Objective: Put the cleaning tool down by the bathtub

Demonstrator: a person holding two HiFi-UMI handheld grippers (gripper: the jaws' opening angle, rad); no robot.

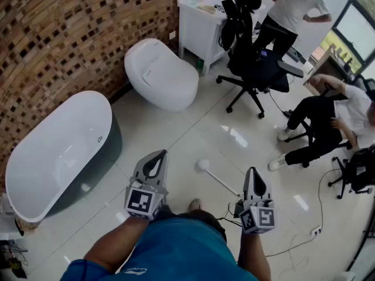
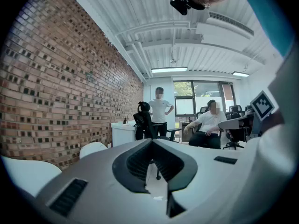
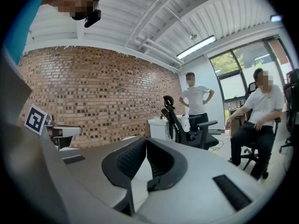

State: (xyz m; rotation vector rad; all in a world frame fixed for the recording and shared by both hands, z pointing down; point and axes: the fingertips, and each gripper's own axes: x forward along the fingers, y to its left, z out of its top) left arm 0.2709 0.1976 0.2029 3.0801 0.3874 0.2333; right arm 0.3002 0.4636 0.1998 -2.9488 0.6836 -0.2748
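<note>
With fingers pressed together on nothing, the left gripper (image 1: 159, 155) and right gripper (image 1: 252, 172) hover level over the floor (image 1: 176, 124), where the long-handled cleaning brush (image 1: 218, 180) lies, seemingly already set down, some way from the bathtub (image 1: 58, 140).

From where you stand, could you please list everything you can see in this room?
brick wall: one, brown, left and far side
bathtub: one, white inside and grey outside, left, along the brick wall
toilet: one, white, beyond the bathtub
cabinet: one, white, far end
office chair: one, black, in front of the cabinet
cleaning tool: one, white, lying on the floor just ahead
standing person: one, white top, beyond the office chair
seated person: one, white top and dark trousers, right
left gripper: one, grey, jaws shut, empty
right gripper: one, grey, jaws shut, empty
</note>
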